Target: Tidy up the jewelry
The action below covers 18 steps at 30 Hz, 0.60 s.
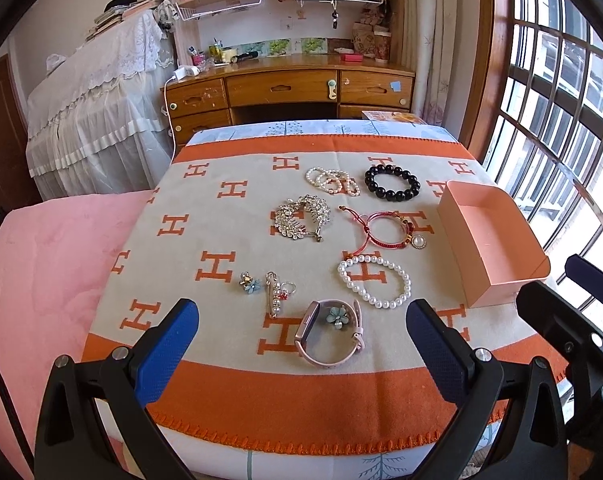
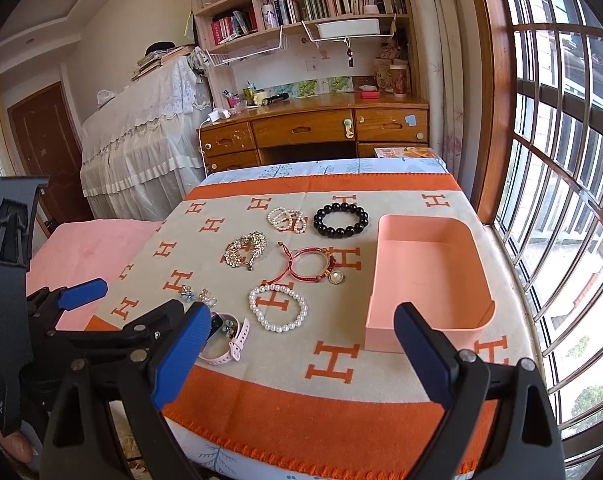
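Both the left gripper (image 1: 301, 344) and the right gripper (image 2: 297, 340) have their fingers wide apart, holding nothing. The pink watch (image 1: 333, 336) lies near the table's front edge. It is light and bendy; grab its strap. The pink box (image 2: 429, 276) by the right edge has nothing inside.

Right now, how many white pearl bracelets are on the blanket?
2. One pearl bracelet lies open near the front, beside the pink box. A coiled pearl strand sits at the back, left of the black bead bracelet.
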Each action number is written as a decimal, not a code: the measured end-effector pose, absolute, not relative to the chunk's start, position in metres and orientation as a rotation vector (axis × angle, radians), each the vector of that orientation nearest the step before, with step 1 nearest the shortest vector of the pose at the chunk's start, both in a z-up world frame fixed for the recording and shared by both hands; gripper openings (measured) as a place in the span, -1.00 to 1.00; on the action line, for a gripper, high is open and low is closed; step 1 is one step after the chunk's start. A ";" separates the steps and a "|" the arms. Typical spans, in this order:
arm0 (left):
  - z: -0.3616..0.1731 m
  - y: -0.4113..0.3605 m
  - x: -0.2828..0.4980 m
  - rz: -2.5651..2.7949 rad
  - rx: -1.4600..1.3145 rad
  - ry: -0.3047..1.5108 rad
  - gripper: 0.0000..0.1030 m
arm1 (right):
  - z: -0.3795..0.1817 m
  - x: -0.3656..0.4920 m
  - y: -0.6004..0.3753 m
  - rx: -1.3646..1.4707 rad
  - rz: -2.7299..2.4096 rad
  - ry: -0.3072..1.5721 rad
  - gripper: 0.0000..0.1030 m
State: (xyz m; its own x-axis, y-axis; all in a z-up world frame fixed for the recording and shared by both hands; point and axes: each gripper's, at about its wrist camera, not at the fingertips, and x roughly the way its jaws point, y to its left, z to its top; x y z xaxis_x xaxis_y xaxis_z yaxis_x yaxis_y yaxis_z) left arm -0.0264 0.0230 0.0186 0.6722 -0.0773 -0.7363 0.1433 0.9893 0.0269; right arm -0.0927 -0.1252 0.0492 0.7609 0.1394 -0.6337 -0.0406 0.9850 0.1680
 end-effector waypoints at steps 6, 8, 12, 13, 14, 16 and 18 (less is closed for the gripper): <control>0.021 0.026 -0.022 -0.123 0.105 0.810 0.98 | 0.051 -0.079 -0.134 0.167 0.092 0.712 0.82; 0.021 0.027 -0.018 -0.132 0.111 0.815 0.98 | 0.050 -0.072 -0.136 0.170 0.097 0.722 0.82; 0.019 0.034 -0.002 -0.169 0.084 0.850 0.99 | 0.049 -0.055 -0.140 0.166 0.096 0.743 0.82; 0.018 0.037 0.004 -0.173 0.073 0.862 0.99 | 0.048 -0.050 -0.141 0.163 0.096 0.750 0.82; 0.016 0.040 0.011 -0.168 0.067 0.873 0.99 | 0.047 -0.044 -0.142 0.161 0.097 0.759 0.82; 0.013 0.048 0.024 -0.137 0.070 0.894 0.99 | 0.045 -0.031 -0.143 0.164 0.108 0.784 0.82; 0.009 0.057 0.041 -0.093 0.079 0.921 0.99 | 0.044 -0.016 -0.145 0.168 0.119 0.811 0.82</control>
